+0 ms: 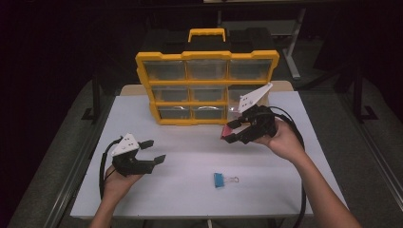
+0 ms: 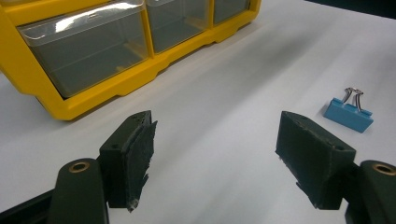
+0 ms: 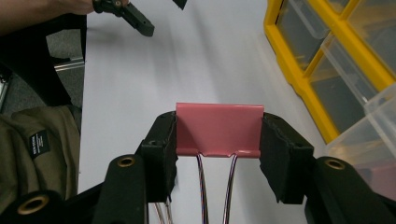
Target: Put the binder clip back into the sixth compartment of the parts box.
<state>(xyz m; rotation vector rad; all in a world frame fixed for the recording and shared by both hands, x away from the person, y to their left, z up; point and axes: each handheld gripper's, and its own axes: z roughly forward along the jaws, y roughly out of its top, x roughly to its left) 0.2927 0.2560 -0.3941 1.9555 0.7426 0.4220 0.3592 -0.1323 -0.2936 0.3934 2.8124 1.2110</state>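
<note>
- High view: My right gripper [image 1: 233, 133] is up off the white table [image 1: 190, 190], near the yellow drawer box [image 1: 207, 88]. It pinches a pink clip [image 1: 230, 129]. An open drawer [image 1: 236, 110] sticks out of the box at 12 o'clock from the pink clip. My left gripper [image 1: 153, 151] waits at 9 o'clock on the table, its jaws apart with nothing in them. A blue clip [image 1: 219, 180] lies at 6 o'clock on the table.
- Left gripper view: The left gripper [image 2: 215, 140] has its jaws wide, with bare table between them. The blue clip [image 2: 349, 114] sits at 2 o'clock, its wire handles pointing away. The drawer box [image 2: 93, 98] stands at 11 o'clock. This view shows the blue clip's wires best.
- Right gripper view: The right gripper [image 3: 218, 140] has its jaws about half shut, pressing both ends of the pink clip [image 3: 219, 128]. The wire handles point back at me. The drawer box [image 3: 303, 74] is at 2 o'clock. I think I should hold tight, move slowly over the open drawer, and let go only when the clip is inside.
</note>
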